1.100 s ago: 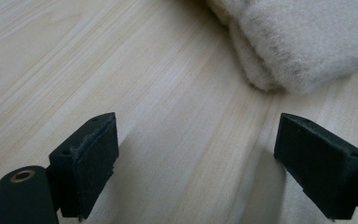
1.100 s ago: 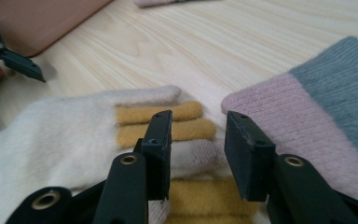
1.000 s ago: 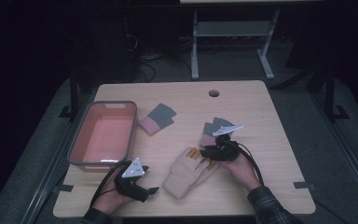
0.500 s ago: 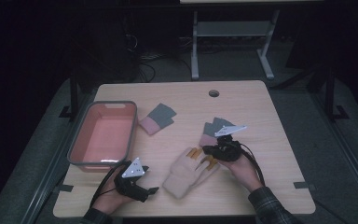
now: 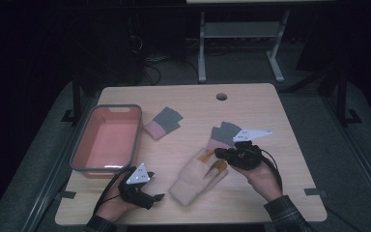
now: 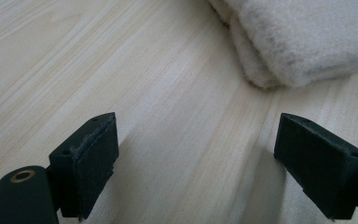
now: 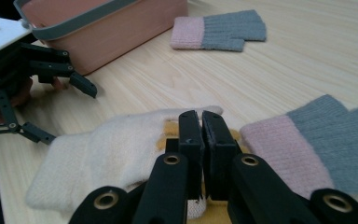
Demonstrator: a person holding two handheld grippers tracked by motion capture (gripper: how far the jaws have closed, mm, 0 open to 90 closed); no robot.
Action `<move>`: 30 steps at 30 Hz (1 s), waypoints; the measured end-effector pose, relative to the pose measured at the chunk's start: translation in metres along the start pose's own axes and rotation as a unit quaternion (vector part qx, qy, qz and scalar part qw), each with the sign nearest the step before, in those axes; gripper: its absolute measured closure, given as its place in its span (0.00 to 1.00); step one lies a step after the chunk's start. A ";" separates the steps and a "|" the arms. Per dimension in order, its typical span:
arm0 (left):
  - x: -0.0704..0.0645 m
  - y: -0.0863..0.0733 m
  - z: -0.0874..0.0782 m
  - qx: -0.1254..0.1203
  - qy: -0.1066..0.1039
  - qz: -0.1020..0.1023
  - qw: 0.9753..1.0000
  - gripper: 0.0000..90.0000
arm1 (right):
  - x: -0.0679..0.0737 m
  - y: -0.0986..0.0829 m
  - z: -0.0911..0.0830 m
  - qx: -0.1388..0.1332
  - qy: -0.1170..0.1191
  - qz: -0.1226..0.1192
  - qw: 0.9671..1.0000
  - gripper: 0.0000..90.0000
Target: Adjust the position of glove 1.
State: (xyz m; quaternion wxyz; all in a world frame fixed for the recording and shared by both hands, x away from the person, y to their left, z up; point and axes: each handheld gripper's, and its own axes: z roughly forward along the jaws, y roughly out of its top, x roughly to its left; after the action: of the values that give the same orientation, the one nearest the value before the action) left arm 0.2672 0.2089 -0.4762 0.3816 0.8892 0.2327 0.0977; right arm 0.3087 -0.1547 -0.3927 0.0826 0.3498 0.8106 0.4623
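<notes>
A cream glove (image 5: 193, 176) with orange patches lies flat near the table's front middle. My right gripper (image 5: 220, 153) rests at its far right end, jaws pressed together on the orange-patched part of the cream glove (image 7: 121, 154); in the right gripper view a scrap of pale fabric shows low between the right gripper (image 7: 201, 126) jaws. My left gripper (image 5: 154, 199) sits on the table just left of the glove, open. Bare wood lies between the left gripper (image 6: 196, 158) jaws, with the cream glove (image 6: 298, 42) a little beyond them.
A pink bin (image 5: 137, 130) with a grey rim stands at the left. One grey and pink fingerless glove (image 5: 163, 122) lies beside it. A second grey and pink glove (image 5: 223, 133) lies just behind my right gripper. A round hole (image 5: 221, 96) is near the table's far edge.
The right gripper has shifted only slightly over the cream glove, whose near end now looks blurred. The left gripper has stayed where it was.
</notes>
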 end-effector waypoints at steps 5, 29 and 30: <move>0.000 0.000 0.000 -0.001 0.000 -0.001 1.000 0.14 | 0.001 -0.003 -0.010 -0.002 -0.004 0.001 1.000 0.97; 0.000 0.000 0.000 0.002 -0.002 0.000 1.000 0.14 | -0.028 -0.034 0.012 0.078 -0.039 0.030 0.996 0.69; 0.000 0.000 0.000 0.002 -0.002 -0.001 1.000 0.14 | -0.029 -0.035 0.013 0.087 -0.044 0.028 0.995 0.67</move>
State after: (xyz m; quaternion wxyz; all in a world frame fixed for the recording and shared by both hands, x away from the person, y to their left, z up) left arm 0.2669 0.2085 -0.4761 0.3800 0.8901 0.2327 0.0955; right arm 0.3191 -0.1761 -0.4338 0.0744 0.3980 0.8333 0.3765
